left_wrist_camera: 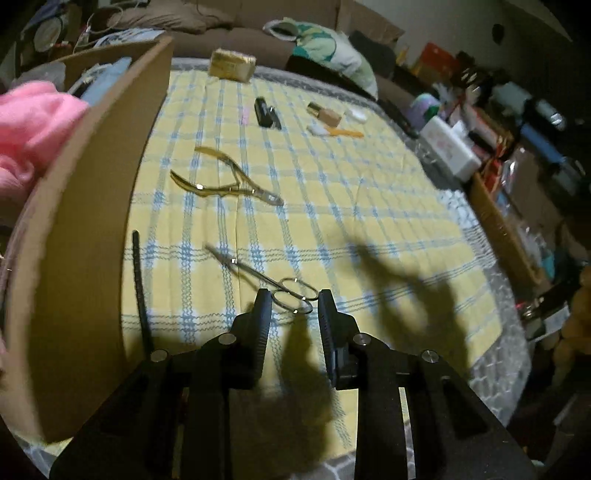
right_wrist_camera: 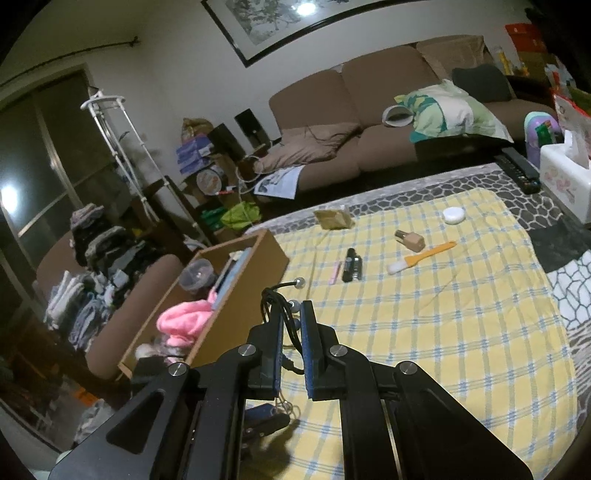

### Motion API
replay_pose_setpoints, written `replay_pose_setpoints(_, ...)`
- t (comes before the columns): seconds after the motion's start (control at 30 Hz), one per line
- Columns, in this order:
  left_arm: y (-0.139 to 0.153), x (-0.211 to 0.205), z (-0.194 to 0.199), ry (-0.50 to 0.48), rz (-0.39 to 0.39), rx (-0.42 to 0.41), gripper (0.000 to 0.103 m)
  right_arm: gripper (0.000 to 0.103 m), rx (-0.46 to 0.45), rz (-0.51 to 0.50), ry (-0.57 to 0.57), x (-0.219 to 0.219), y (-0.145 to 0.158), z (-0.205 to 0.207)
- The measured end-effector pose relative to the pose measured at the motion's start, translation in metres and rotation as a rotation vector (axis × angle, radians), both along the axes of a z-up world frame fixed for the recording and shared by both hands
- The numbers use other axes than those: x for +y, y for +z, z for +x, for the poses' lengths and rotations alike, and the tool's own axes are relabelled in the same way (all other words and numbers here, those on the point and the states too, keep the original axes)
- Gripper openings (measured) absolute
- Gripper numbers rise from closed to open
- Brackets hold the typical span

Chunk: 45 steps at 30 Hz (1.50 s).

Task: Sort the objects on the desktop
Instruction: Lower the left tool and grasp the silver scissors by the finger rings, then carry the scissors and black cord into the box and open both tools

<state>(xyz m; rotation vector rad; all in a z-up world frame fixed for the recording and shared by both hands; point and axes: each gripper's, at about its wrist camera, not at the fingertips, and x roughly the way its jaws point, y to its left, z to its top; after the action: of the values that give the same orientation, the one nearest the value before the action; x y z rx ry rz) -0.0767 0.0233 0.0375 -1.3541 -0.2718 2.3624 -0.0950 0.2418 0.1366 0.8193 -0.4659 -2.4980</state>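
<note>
Sorting partly done: cardboard box already holds items.
Our left hand-held gripper straddles scissors, pads not touching; right hand-held gripper clamps a black cable; cuticle nippers remain.

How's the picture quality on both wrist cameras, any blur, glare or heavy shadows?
Left wrist view: dim, motion blur on the cardboard box, and dark gripper shadows across the checked cloth beside the scissors. Right wrist view: sharper, with lamp glare on the framed picture and on the door glass; fisheye bending in both.
</note>
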Motion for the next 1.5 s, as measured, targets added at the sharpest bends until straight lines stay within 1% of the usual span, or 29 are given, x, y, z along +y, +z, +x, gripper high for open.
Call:
replay_pose_setpoints(0.03,0.007,-0.001,0.002,-0.004,0.013,0.012,0.01,0.008,0.002,0.002,0.004,-0.002,0.001,0.0)
replay_pose_setpoints(0.07,0.012,0.0,0.002,-0.008,0.019,0.015,0.0,0.008,0.003,0.005,0.008,-0.003,0.001,0.0)
replay_pose_setpoints(0.17,0.03,-0.002,0.001,-0.008,0.047,0.035,0.001,0.008,0.002,0.008,0.017,-0.007,0.001,0.001)
replay_pose_setpoints(0.23,0.037,-0.006,0.0,0.005,0.053,0.049,0.001,0.008,-0.002,0.006,0.017,-0.007,0.001,0.001)
replay_pose_setpoints(0.37,0.037,-0.019,-0.008,0.031,0.084,0.029,0.001,0.008,-0.005,0.008,0.015,-0.006,0.0,0.003)
replay_pose_setpoints(0.43,0.036,-0.022,-0.009,0.031,0.067,0.028,0.001,0.008,-0.006,0.006,0.014,-0.005,0.0,0.002)
replay_pose_setpoints(0.47,0.034,-0.019,-0.009,0.014,0.048,0.018,0.002,0.008,-0.006,0.005,0.013,-0.004,0.0,0.002)
replay_pose_setpoints(0.5,0.03,-0.014,-0.008,0.007,-0.004,0.008,0.004,0.008,-0.005,0.003,0.013,-0.004,0.0,0.002)
replay_pose_setpoints(0.53,0.026,-0.011,-0.005,0.006,-0.029,0.009,0.011,0.008,-0.005,0.002,0.013,-0.004,0.0,0.002)
replay_pose_setpoints(0.6,0.012,-0.002,-0.001,0.006,-0.094,-0.011,0.017,0.008,-0.007,0.006,0.016,-0.004,-0.001,0.001)
replay_pose_setpoints(0.67,-0.001,0.008,0.001,0.003,-0.153,-0.031,0.021,0.008,-0.012,0.01,0.019,-0.004,-0.002,0.0)
replay_pose_setpoints(0.73,-0.016,0.02,0.005,0.017,-0.263,-0.026,0.037,0.008,-0.016,0.009,0.02,-0.004,-0.002,0.001)
replay_pose_setpoints(0.77,-0.023,0.023,0.006,0.022,-0.306,-0.021,0.037,0.008,-0.017,0.01,0.022,-0.005,-0.003,0.001)
replay_pose_setpoints(0.8,-0.024,0.028,0.009,0.025,-0.337,0.022,0.039,0.008,-0.018,0.012,0.023,-0.005,-0.003,0.002)
replay_pose_setpoints(0.87,-0.024,0.033,0.011,0.03,-0.375,0.041,0.039,0.008,-0.02,0.023,0.028,-0.006,-0.004,0.002)
replay_pose_setpoints(0.93,-0.025,0.031,0.012,0.05,-0.363,0.038,0.038,0.008,-0.026,0.028,0.028,-0.006,-0.005,0.002)
replay_pose_setpoints(0.97,-0.025,0.029,0.014,0.053,-0.344,0.04,0.035,0.008,-0.029,0.026,0.027,-0.006,-0.006,0.001)
replay_pose_setpoints(1.0,-0.024,0.028,0.016,0.051,-0.33,0.05,0.027,0.008,-0.031,0.025,0.026,-0.006,-0.007,0.001)
replay_pose_setpoints(1.07,-0.024,0.024,0.02,0.051,-0.298,0.057,0.026,0.008,-0.032,0.022,0.023,-0.004,-0.007,0.0)
replay_pose_setpoints(1.13,-0.021,0.019,0.017,0.056,-0.229,0.05,0.025,0.008,-0.027,0.017,0.022,-0.003,-0.005,0.0)
replay_pose_setpoints(1.23,-0.013,0.015,0.019,0.05,-0.161,0.048,0.024,0.008,-0.022,0.014,0.022,-0.003,-0.003,0.001)
replay_pose_setpoints(1.33,0.002,0.011,0.019,0.053,-0.099,0.051,0.024,0.008,-0.021,0.014,0.022,-0.003,-0.003,0.001)
replay_pose_setpoints(1.5,0.044,0.003,0.019,0.055,-0.044,0.115,0.024,0.008,-0.013,0.008,0.03,-0.004,0.001,0.001)
